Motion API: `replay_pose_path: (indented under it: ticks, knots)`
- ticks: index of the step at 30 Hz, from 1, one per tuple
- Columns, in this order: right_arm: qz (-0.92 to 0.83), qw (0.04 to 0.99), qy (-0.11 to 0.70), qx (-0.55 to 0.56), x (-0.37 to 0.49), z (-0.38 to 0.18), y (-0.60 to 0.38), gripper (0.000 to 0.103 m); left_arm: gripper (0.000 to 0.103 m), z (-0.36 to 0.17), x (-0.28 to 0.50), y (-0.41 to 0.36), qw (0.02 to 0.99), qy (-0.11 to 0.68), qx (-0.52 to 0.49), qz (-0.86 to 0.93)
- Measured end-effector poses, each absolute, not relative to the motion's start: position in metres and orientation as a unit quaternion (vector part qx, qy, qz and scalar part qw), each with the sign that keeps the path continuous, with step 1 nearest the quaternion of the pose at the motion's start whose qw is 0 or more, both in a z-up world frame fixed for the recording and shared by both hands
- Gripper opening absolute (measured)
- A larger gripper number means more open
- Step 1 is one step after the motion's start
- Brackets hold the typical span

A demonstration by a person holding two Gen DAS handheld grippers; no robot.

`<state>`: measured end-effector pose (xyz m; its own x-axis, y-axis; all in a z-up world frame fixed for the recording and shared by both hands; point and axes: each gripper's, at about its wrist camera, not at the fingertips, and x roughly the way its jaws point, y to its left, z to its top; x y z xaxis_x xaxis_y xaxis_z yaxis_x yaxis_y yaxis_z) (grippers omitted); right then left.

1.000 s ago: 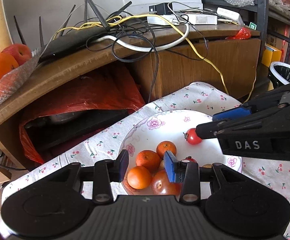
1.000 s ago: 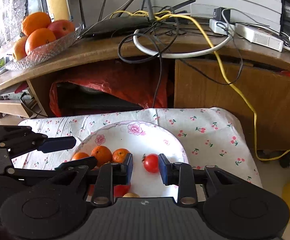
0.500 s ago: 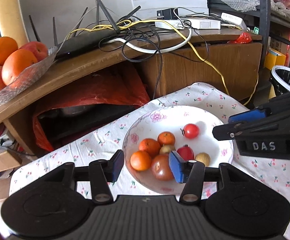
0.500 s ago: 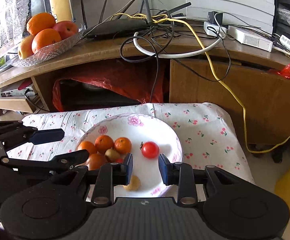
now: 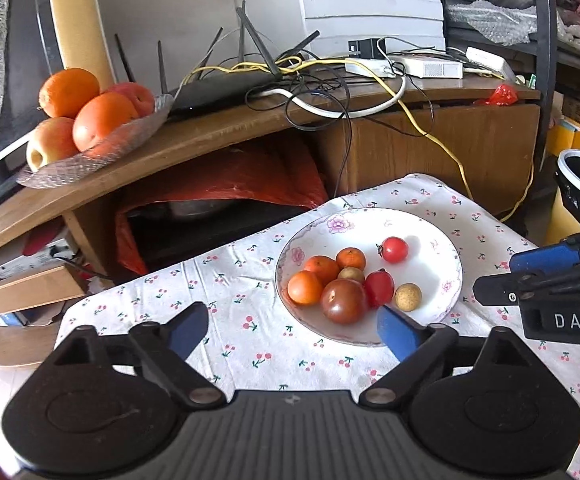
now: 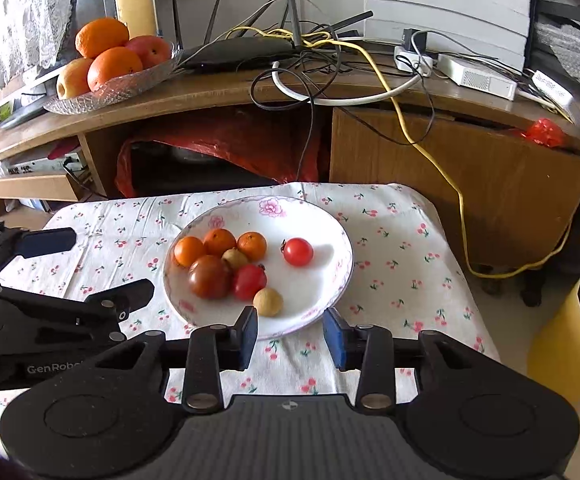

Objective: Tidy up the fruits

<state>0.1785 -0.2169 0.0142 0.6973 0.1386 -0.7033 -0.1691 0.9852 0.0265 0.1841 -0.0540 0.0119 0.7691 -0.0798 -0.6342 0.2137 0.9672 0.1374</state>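
Clearly both grippers hang short of the white plate on the cloth-covered counter, jaws opening with nothing between them. The left gripper spreads wide; the right gripper shows a narrower gap. Three oranges, tomatoes and two small brownish fruits sit clustered on the plate; the left gripper's blue pad cuts off the plate's near rim.

left gripper: pulled back from plate, opening | right gripper: pulled back, opening, empty
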Motion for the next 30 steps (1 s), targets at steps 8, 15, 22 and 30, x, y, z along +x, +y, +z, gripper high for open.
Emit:
replay_pose_path:
  ticks: [8,15,22,30]
  knots:
    - [0.079,0.923,0.376,-0.017,0.155,0.015,-0.213,0.033,0.103,0.014,0.159,-0.053,0.937,0.328,0.100,-0.057]
    - [0.081,0.923,0.376,-0.007,0.134,0.018,-0.210,0.033,0.103,0.011,0.140,-0.045,0.933,0.347,0.082,-0.049]
    - [0.086,0.922,0.378,0.004,0.110,0.017,-0.204,0.033,0.103,0.012,0.121,-0.044,0.931,0.353,0.075,-0.045]
    - [0.081,0.921,0.380,0.003,0.091,0.014,-0.199,0.033,0.103,0.013,0.107,-0.043,0.932,0.353,0.077,-0.040]
